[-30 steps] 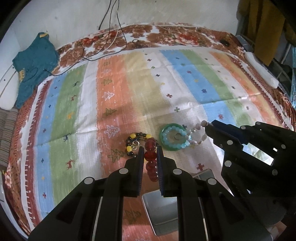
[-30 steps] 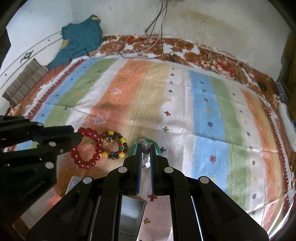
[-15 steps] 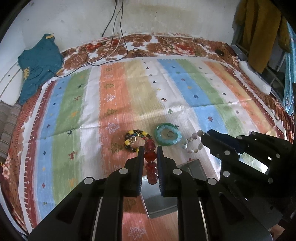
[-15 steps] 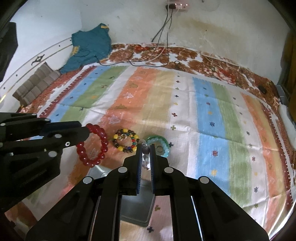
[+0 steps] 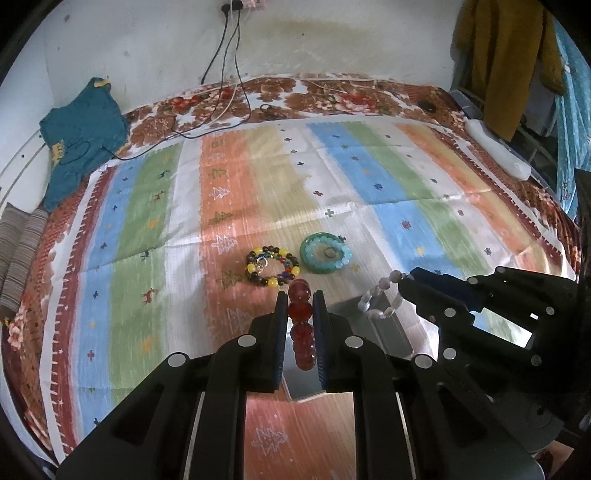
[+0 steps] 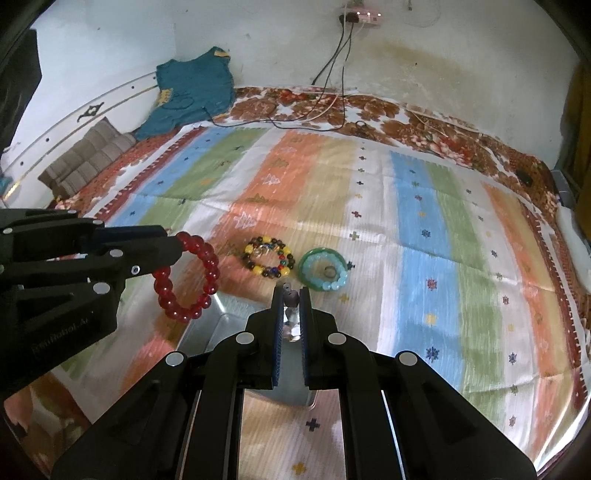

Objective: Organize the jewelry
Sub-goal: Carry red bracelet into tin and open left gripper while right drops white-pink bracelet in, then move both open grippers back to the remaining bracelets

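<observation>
The left gripper (image 5: 300,306) is pressed together on a red bead bracelet (image 6: 186,277), whose loop hangs from its fingertips; the right gripper (image 6: 291,301) pinches a pale bead bracelet (image 5: 380,299) in the same way. Directly below and between the two grippers lies a shiny metal tray (image 6: 236,317), partly hidden by the gripper bodies. Just ahead of the left gripper's tips rests a multicoloured bead bracelet (image 5: 272,266), and beside it, ahead of the right gripper, a green bangle (image 5: 325,253) with a turquoise bead bracelet (image 6: 334,275) lying on it, a small ring-like piece inside. All rest on a striped bedcover (image 5: 369,177) in blue, green, orange, tan and white, woven with small crosses, trees and deer, spread over a brown floral sheet (image 5: 303,96). Farther out, black and white cables (image 5: 229,74) run from a wall socket (image 6: 360,15) down a stained white wall. A teal garment (image 5: 79,129) lies at the far left, a mustard cloth (image 5: 502,55) hangs at the far right. Faint embossed lettering on the left gripper's body is not legible.
</observation>
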